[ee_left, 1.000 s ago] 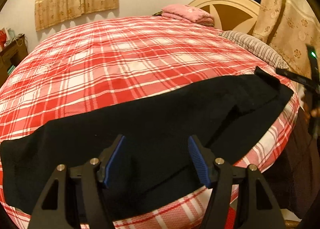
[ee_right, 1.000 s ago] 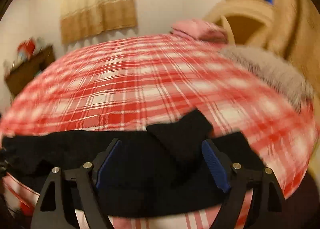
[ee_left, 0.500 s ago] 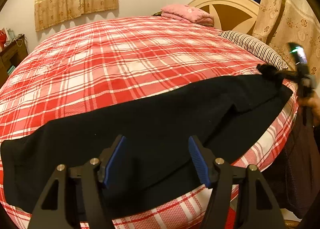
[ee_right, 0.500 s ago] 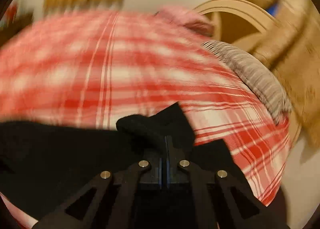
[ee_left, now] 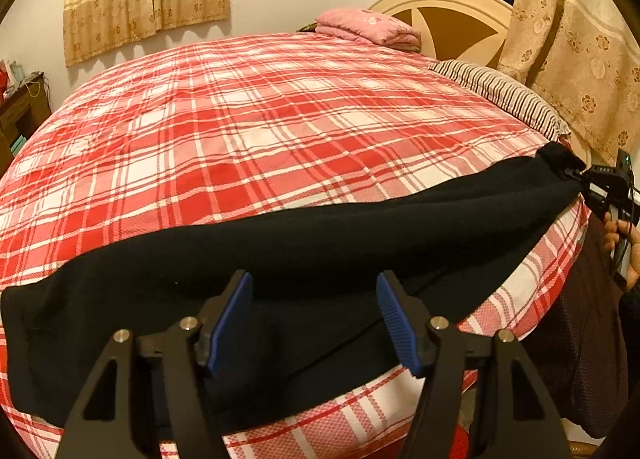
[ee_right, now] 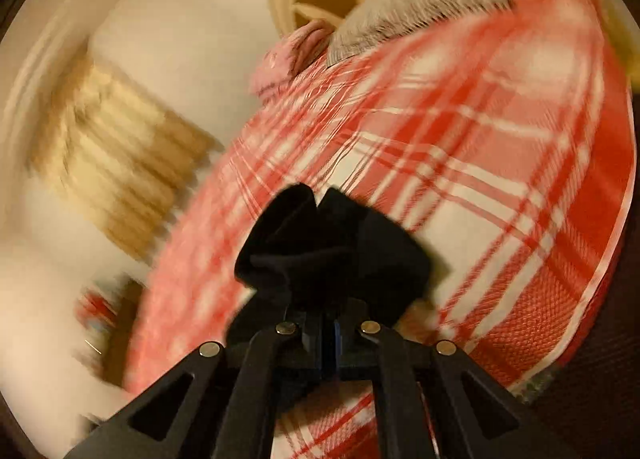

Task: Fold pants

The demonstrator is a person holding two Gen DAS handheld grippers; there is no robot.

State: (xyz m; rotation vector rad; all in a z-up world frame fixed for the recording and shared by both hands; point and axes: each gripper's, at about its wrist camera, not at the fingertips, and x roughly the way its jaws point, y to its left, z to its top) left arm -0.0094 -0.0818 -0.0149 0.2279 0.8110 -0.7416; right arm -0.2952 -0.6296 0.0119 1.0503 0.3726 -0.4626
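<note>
Pants (ee_left: 304,243), black, lay stretched along the near edge of the bed (ee_left: 248,131) on its red plaid cover; right gripper (ee_right: 330,333) had its fingers clamped tight on a bunched end of the pants at the bed's right corner; left gripper (ee_left: 314,319) hovered over the pants' middle, fingers (ee_left: 230,317) spread wide, gripping nothing; pink folded blanket (ee_left: 368,25) and striped pillow (ee_left: 504,95) by the headboard (ee_left: 452,15).
</note>
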